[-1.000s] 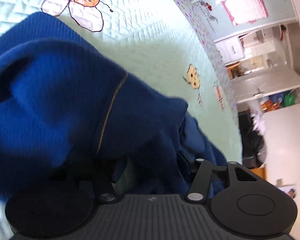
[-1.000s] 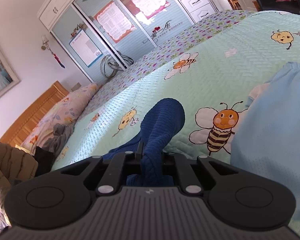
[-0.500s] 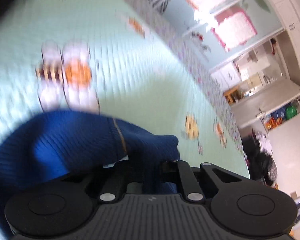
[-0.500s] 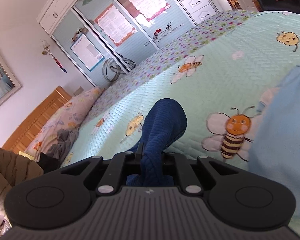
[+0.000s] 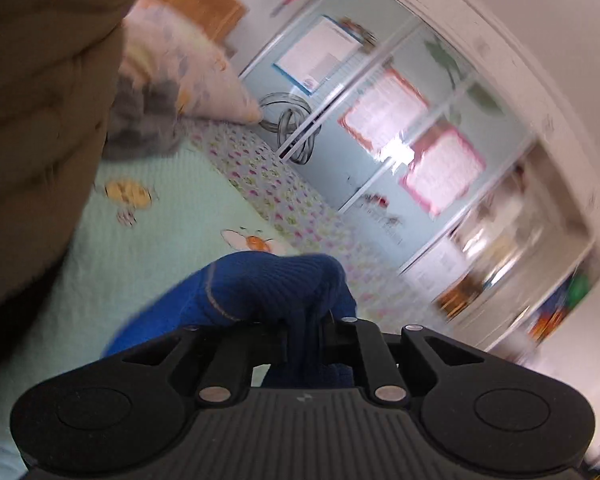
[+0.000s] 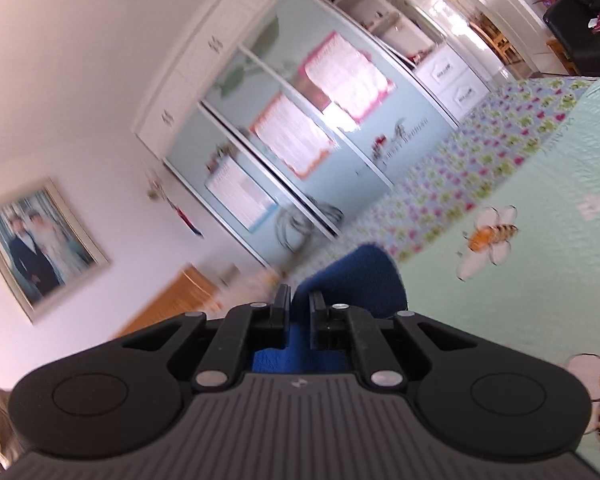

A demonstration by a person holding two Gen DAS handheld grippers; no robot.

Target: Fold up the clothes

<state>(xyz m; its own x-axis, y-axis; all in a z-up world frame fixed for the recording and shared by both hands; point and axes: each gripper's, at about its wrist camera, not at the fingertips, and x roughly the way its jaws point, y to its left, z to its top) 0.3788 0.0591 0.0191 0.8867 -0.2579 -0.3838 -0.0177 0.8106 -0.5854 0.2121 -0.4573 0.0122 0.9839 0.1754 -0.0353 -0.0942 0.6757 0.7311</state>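
**Two grippers, one blue garment, no fold made yet**

Both tools have hold of the same dark blue knit garment [image 5: 268, 284]. In the left wrist view the left gripper [image 5: 306, 334] has a bunched ridge of the cloth between its fingers, and a thin tan seam line runs across the fabric to the left of the grip; its jaws are easing open a little, yet the knit sits pinched between them. In the right wrist view the right gripper [image 6: 299, 312] is clamped tight on another fold of the blue cloth, which rises in a rounded hump just beyond the pads.

Beyond the garment lies the pale green bedspread [image 5: 148, 264] printed with bees, and farther off a wardrobe [image 6: 300, 120] with pale blue doors. A brown padded sleeve [image 5: 40, 100] fills the left side of the left view.

As for progress, I judge this the opening of a fold, with the piece gathered at two points. No crease or flat panel shows. Spreading it, folding and smoothing all appear left to do.
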